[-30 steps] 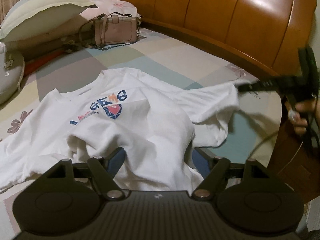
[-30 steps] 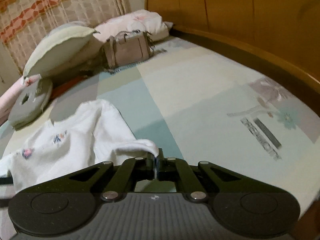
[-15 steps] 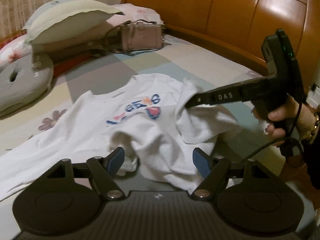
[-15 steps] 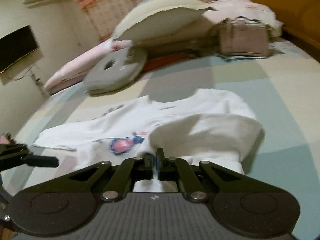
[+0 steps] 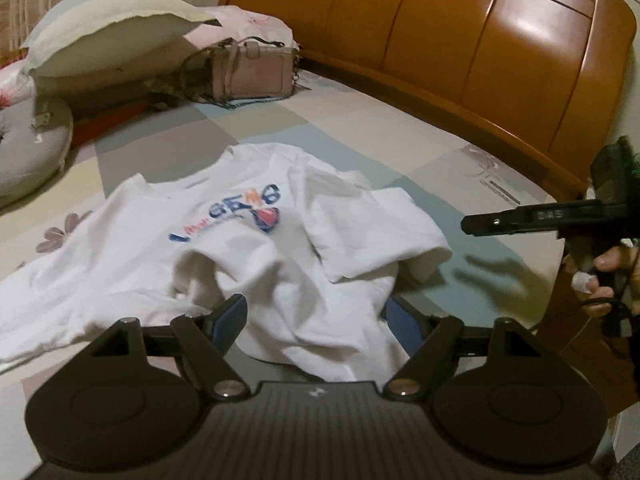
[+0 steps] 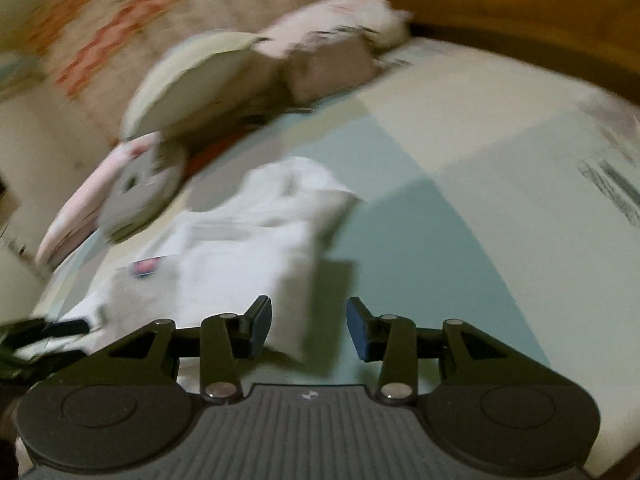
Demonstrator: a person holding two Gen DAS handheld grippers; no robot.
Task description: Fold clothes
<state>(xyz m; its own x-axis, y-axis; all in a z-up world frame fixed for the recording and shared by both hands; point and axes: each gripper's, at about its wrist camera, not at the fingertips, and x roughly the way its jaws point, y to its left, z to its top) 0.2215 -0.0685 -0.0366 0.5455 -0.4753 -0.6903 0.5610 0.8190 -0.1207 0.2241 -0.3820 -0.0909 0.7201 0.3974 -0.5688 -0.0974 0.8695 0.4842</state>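
Left wrist view is showing the bed (image 5: 360, 128) filling most of the picture, with a white T-shirt (image 5: 248, 248) lying print-up on it, well short of the wooden headboard (image 5: 480, 40). One sleeve (image 5: 372, 232), on the headboard side of the shirt, is lying turned in over the chest, while the other side is spreading flat. Rumples are sitting along the lower part of the shirt. I am judging the cloth as light, soft and limp: it is likely sagging and creasing wherever it is lifted, so a hem edge or a shoulder seam looks like the surest place to pinch.

Right hand-held gripper (image 6: 308, 326) is hovering over the folded sleeve's edge, fingers spread, gripping nothing. Left hand-held gripper (image 5: 316, 320) is sitting at the hem, jaws wide, cloth lying between them ungripped.
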